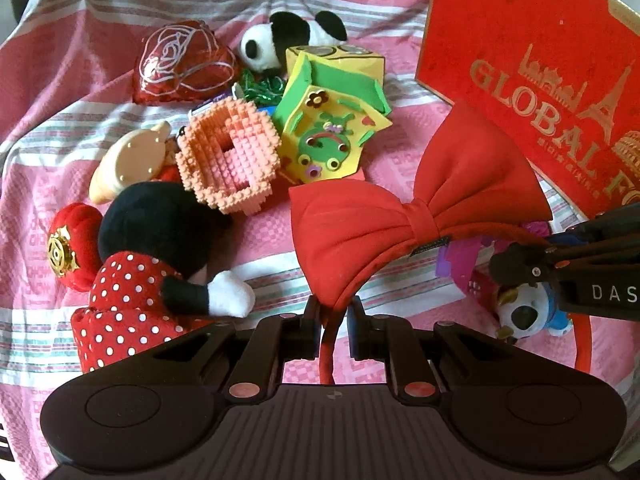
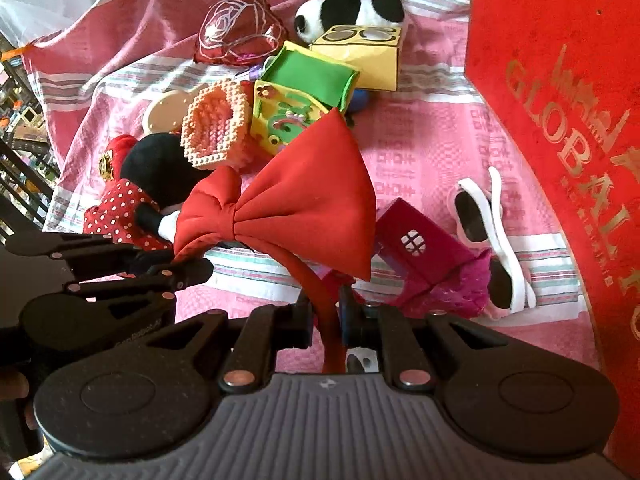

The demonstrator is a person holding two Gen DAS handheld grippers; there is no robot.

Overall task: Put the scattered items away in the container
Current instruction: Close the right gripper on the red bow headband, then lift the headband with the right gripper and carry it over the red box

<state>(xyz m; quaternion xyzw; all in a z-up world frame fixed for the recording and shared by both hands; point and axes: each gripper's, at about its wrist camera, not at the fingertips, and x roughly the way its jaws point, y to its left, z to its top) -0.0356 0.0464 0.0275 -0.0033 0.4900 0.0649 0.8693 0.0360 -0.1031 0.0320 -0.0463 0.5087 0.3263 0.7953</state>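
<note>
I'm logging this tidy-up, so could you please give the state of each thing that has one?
Left gripper: shut on the headband.
Right gripper: shut on the headband.
Bow headband: lifted, held at both ends.
Foam box: open, tipped over.
White sunglasses: folded on the cloth.
Red container: interior out of view.

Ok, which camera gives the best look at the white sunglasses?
The right wrist view. There the white sunglasses lie in full sight on the pink cloth, beside the red box. The left wrist view shows nothing I can identify as them; the red bow headband and the right tool cover that area.
</note>
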